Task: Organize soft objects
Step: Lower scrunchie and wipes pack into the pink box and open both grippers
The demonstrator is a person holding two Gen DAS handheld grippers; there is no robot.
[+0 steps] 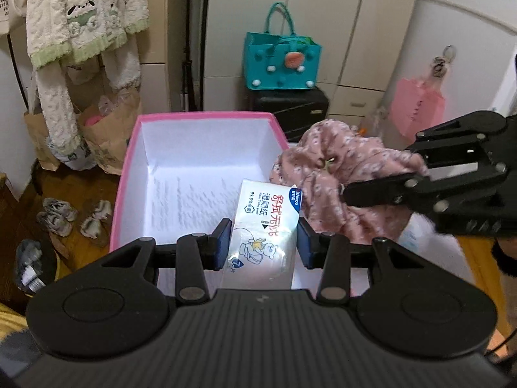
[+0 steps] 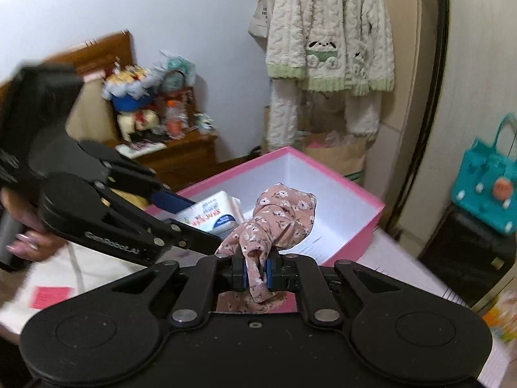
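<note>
Left gripper (image 1: 263, 245): black plastic, blue pads clamped on both sides of a pack of wet wipes (image 1: 263, 226), a glossy white soft pack with red print and a cartoon bear, held over the near edge of the box.

Right gripper (image 2: 257, 274): same build, jaws pinched nearly together on a pink floral cloth (image 2: 278, 220), thin and crumpled, bunched into a knot above the pads and hanging over the box's near right side. In the left wrist view the cloth lies just beside the wipes, touching the pack's upper corner.

Box (image 1: 129, 161): rectangular, pink rim and outer walls, smooth white inside, bare floor showing faint lines of print. It sits on a white tabletop (image 2: 404, 258).

Hand (image 2: 29, 236) on the left gripper's handle.

Around: fluffy cream cardigan with green trim (image 1: 80, 16) on a hanger; brown paper bags (image 1: 106, 135) below it; teal felt handbag (image 1: 281, 61) on a black suitcase (image 1: 290, 110); slippers (image 1: 77, 218) on wooden floor; wooden nightstand (image 2: 181, 152) crowded with toys.
</note>
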